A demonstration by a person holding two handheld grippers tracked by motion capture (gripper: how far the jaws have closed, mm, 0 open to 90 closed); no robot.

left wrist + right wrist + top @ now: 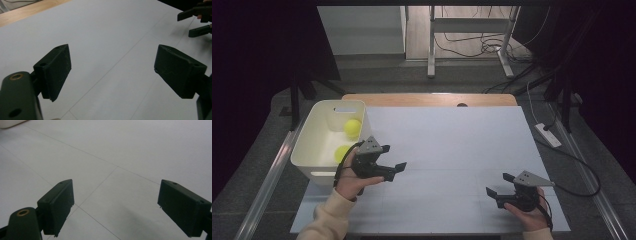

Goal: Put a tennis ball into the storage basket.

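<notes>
white table, balls binned beside left tool

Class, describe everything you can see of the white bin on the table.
The white bin is a rectangular tub with rounded corners, plastic by its look, open-topped and upright. It sits at the table's left edge. Two yellow-green balls lie inside. The left gripper hangs just beside its right wall, jaws open; whether the hand touches the bin is unclear.

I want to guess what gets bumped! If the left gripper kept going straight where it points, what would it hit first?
Probably the bare white tabletop. The left gripper, jaws open, points across it toward the right gripper, which sits off to the side of that line.
</notes>
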